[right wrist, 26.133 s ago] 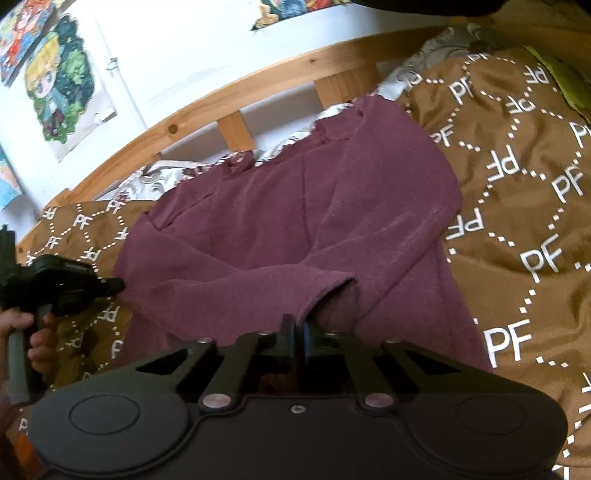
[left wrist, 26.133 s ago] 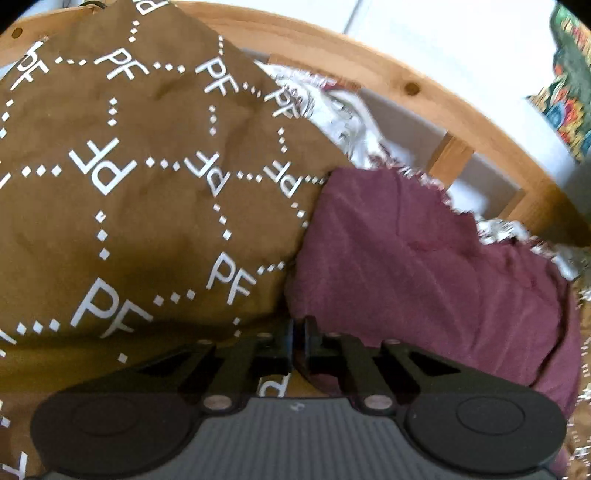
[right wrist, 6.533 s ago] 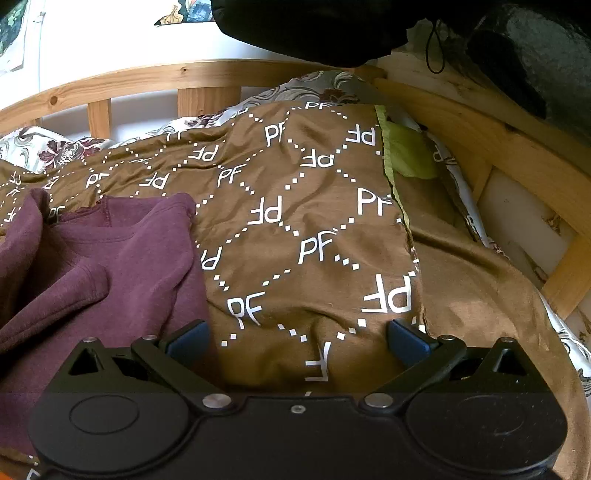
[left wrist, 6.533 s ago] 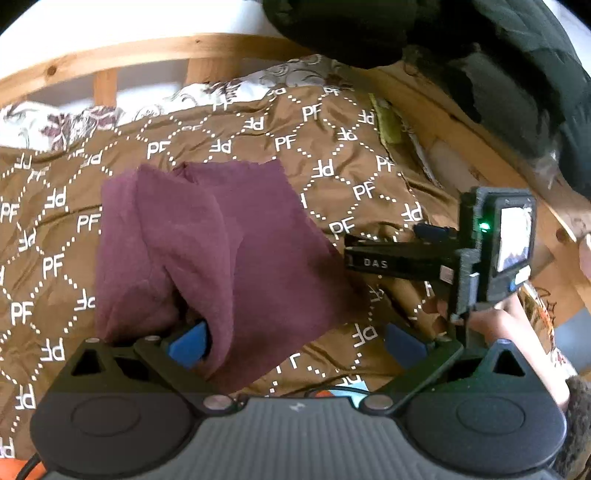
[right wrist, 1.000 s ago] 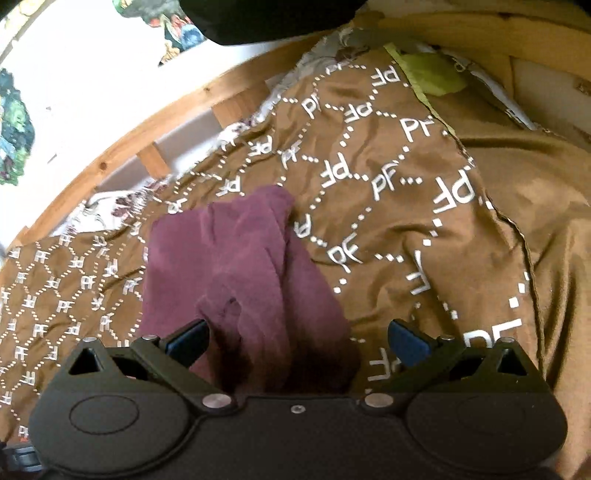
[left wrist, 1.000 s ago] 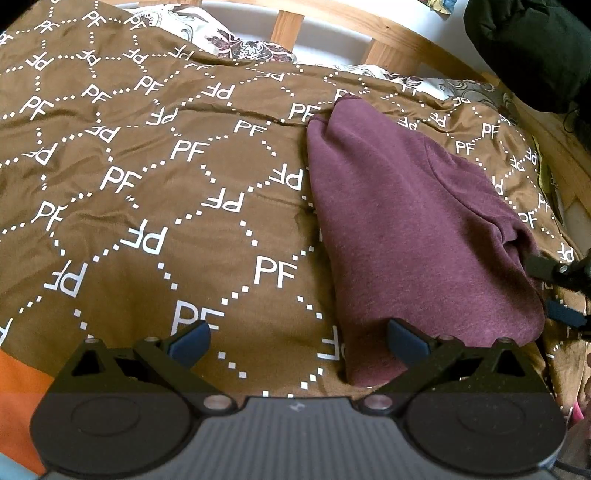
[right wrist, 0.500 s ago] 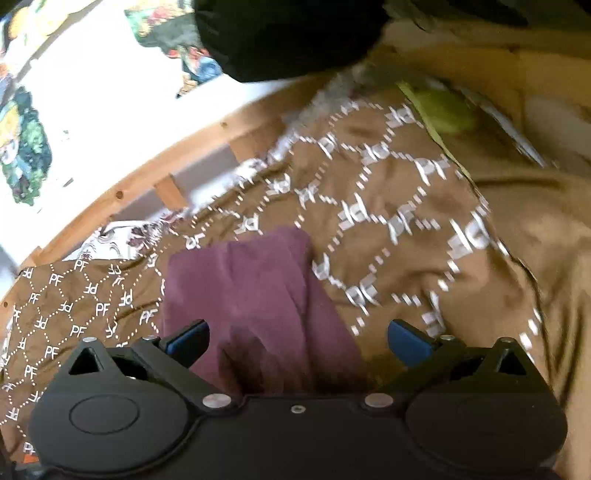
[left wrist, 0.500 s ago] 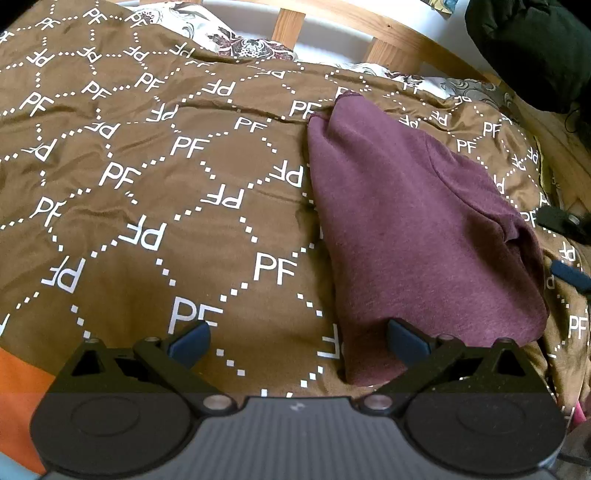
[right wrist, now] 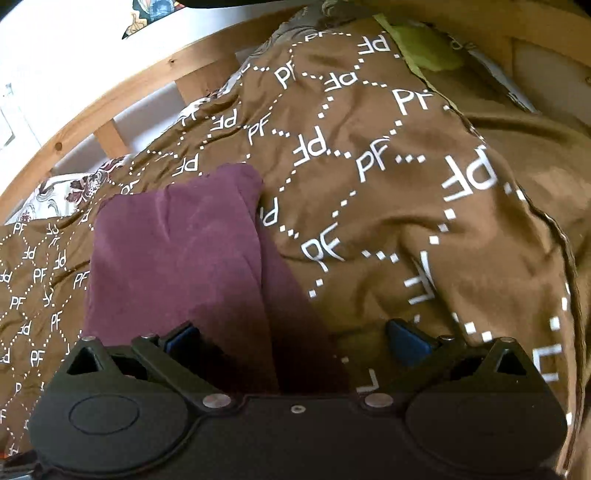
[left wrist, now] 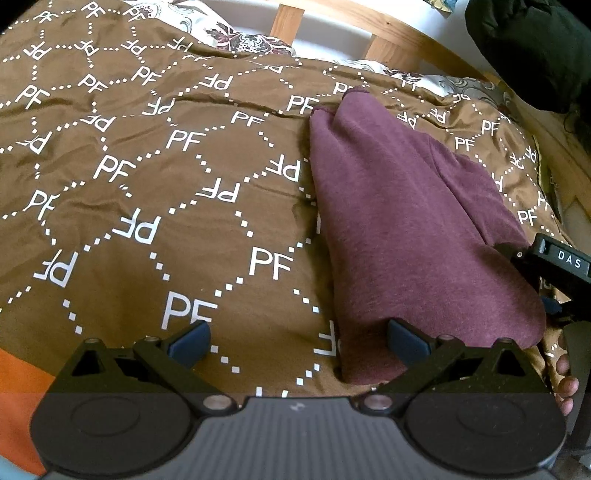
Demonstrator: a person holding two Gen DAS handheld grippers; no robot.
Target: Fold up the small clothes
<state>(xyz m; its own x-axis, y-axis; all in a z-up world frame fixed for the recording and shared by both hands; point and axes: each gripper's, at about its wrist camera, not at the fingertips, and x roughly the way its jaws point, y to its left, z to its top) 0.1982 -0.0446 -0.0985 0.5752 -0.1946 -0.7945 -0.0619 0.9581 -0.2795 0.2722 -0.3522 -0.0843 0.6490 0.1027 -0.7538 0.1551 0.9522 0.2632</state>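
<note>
Maroon garment (left wrist: 402, 221): folded, flat on brown PF-print bedspread (left wrist: 155, 192), centre-right of left view. Left gripper (left wrist: 297, 338): low over bedspread, released, empty. Right gripper (right wrist: 293, 338): released, empty, over garment's near edge; its holder's fingers (left wrist: 565, 384) lower right.

This is a bedroom in a home. A bed fills both views, spread with a brown duvet (left wrist: 155, 177) printed with white "PF" letters inside dotted diamonds. A pale wooden bed frame (right wrist: 122, 92) with upright slats curves across the top of each frame, with a floral pillow or sheet (left wrist: 240, 37) peeking out beneath it. Behind stands a white wall (right wrist: 74, 44), with a colourful poster (right wrist: 147, 16) at the upper left of the right wrist view. Dark clothing (left wrist: 535, 48) sits at the upper right of the left wrist view.
</note>
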